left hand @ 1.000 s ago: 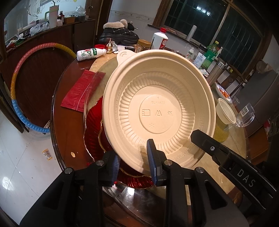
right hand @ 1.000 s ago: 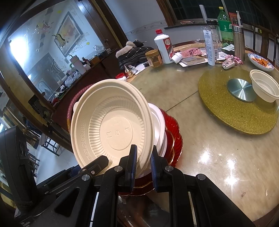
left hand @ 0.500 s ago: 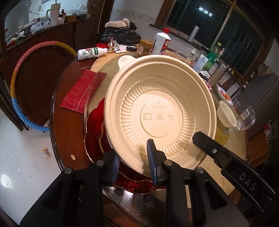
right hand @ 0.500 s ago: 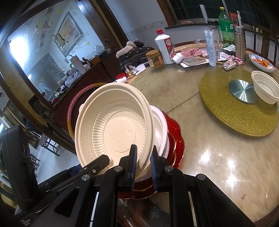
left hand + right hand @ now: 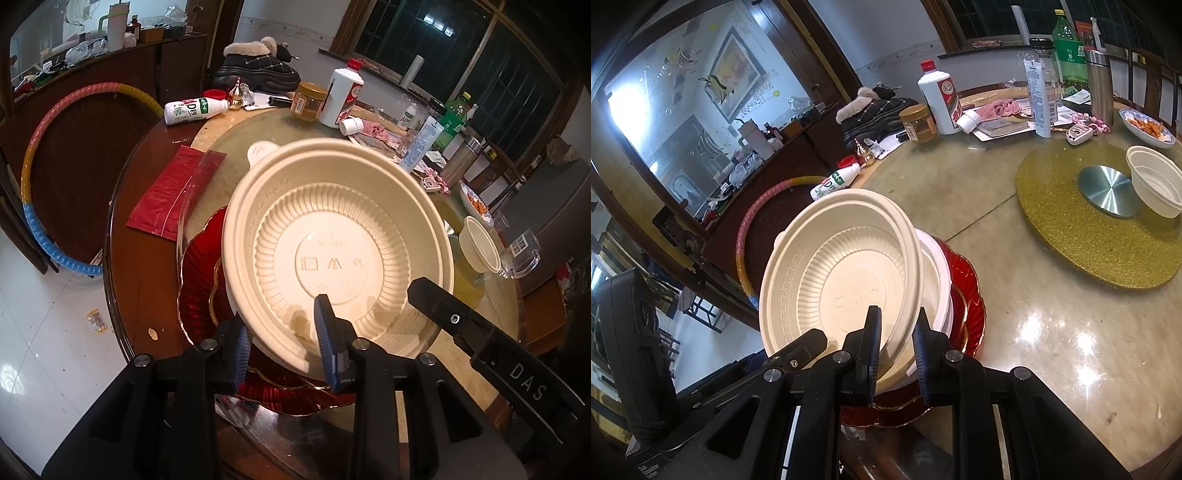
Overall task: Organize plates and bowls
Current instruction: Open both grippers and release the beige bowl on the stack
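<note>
Both the left claw (image 5: 284, 349) and right claw (image 5: 894, 352) pinch the tilted cream ribbed bowl (image 5: 338, 258) (key-pattern rim).

Your left gripper (image 5: 284, 345) straddles the tilted cream bowl (image 5: 338, 254) rim, red plate (image 5: 201, 280) beneath, other gripper (image 5: 480, 332) alongside.

Round table (image 5: 1015, 332) — red plates (image 5: 975, 314), clutter.

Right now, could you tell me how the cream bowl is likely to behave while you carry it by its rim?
The cream bowl looks like thin moulded disposable ware, so probably light. Both grippers pinch its rim, the left gripper and right gripper; the wall may flex. It is tilted, so it could pivot if one grip slackens.
</note>
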Demonstrator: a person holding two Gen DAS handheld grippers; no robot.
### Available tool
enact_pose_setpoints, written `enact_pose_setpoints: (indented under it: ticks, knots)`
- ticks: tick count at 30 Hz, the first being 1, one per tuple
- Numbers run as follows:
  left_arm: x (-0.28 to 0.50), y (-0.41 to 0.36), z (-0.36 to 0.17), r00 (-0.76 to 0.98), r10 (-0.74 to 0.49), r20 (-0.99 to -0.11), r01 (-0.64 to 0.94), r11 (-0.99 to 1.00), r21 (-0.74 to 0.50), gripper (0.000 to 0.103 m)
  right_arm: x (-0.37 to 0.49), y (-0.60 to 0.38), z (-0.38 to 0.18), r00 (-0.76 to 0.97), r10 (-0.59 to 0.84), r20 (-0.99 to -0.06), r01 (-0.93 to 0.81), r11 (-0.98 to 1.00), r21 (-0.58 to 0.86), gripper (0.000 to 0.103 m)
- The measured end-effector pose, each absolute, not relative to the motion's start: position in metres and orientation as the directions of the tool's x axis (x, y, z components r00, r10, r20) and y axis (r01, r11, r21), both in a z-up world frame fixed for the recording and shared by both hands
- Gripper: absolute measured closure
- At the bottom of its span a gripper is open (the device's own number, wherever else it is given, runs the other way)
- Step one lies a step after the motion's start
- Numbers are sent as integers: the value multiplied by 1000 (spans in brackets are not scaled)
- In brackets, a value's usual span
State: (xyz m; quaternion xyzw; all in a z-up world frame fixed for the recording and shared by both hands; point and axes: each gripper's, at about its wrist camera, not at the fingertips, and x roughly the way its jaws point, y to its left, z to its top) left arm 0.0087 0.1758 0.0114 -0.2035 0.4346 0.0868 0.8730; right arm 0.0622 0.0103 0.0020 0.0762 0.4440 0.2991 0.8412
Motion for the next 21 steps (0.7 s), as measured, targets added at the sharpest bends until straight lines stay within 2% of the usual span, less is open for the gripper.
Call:
enact_pose_setpoints:
  ticks: [2,3,13,19,20,21]
  knots:
    - [9,177,11,606,-21,-795,-336,899,-280,48,63,10,3,430,571,-699,-431,810,397,81]
    - [8,177,12,612,-17,-790,-340,897,-283,46,64,9,4,433,571,-698,-429,811,397,79]
    - [5,179,21,638,9,-770,-347,896,-277,41,64,4,8,443,582,-682,-425,806,412,74]
    - [2,177,26,652,23,-757,-349,896,-274,41,64,-10,14,464,590,-661,-413,804,428,65]
    - [1,176,28,658,26,-753,-349,896,-274,41,64,-15,15,472,595,-651,-408,802,437,62]
    - [0,175,31,665,30,-746,-349,896,-275,41,64,-19,17,479,599,-642,-404,800,444,55]
